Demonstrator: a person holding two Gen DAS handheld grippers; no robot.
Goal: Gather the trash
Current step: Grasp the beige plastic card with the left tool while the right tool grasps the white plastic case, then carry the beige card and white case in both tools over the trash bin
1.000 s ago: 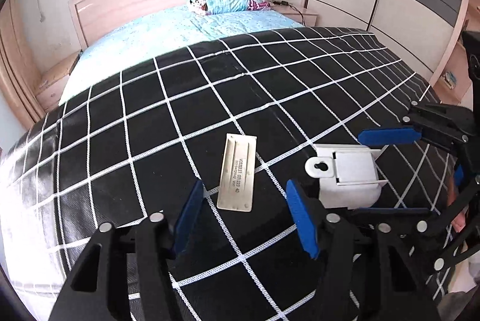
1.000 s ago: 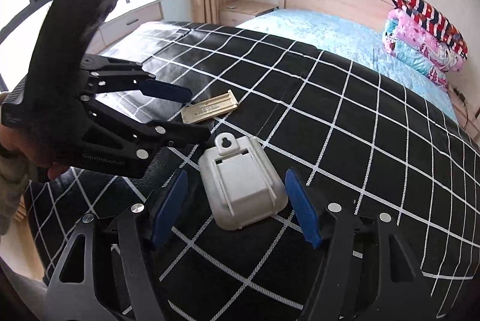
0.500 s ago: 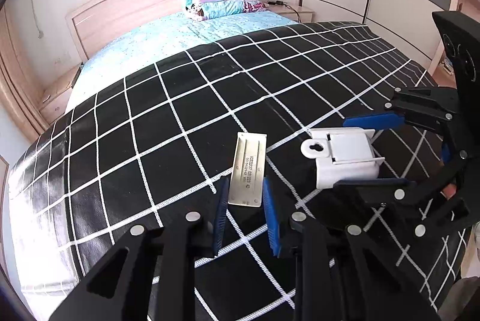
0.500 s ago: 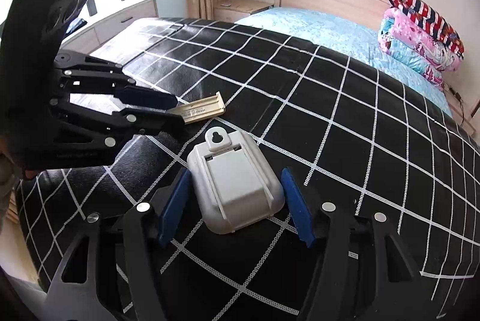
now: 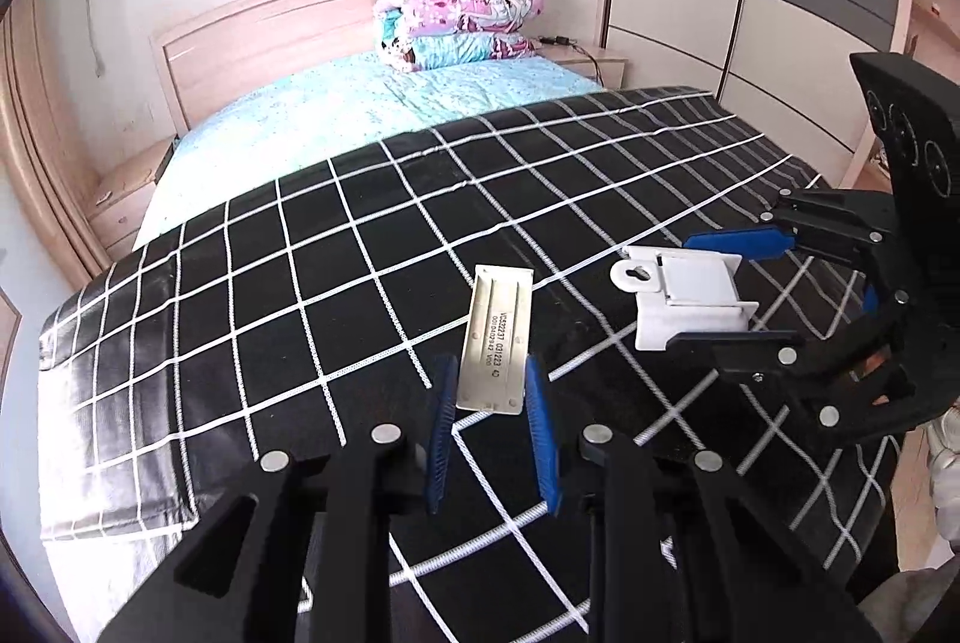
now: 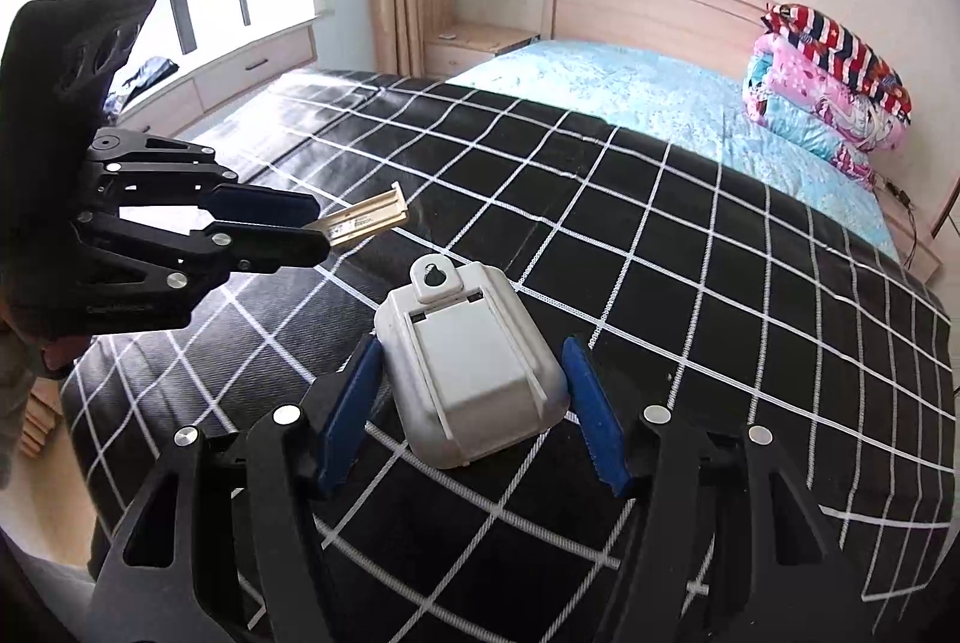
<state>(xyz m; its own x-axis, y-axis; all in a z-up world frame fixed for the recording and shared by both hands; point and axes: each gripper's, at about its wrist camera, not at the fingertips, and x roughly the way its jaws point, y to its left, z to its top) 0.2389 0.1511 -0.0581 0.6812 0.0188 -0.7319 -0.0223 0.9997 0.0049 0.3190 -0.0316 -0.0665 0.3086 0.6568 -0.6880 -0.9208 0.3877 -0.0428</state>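
Left hand-held gripper (image 5: 491, 430): black linkage frame with ribbed blue pads; the pads pinch the near end of the beige strip (image 5: 495, 341), and in the right wrist view the strip juts out past the fingertips, lifted off the bed.
Beige strip: flat, rigid, long rectangle with raised lengthwise ridges and small printed lettering; looks like plastic.
Right hand-held gripper (image 6: 474, 406): same black frame and serrated blue pads, spread on both sides of the white casing (image 6: 471, 370); the left pad is at its side, a small gap shows at the right pad, so it is not clamped.
White casing: smooth moulded plastic, rounded corners, a recessed rectangular panel on top and a tab with a keyhole-shaped slot at its far end; whether it rests on the cover or is lifted I cannot tell; it is near the foot edge of the bed.
Bed cover (image 5: 300, 295): glossy black sheet with a grid of white stitched lines, slightly wrinkled.
Bedsheet (image 5: 360, 114): light blue, finely patterned, toward the headboard edge.
Folded quilts (image 5: 459, 9): soft stack, striped and floral, at the head of the bed.
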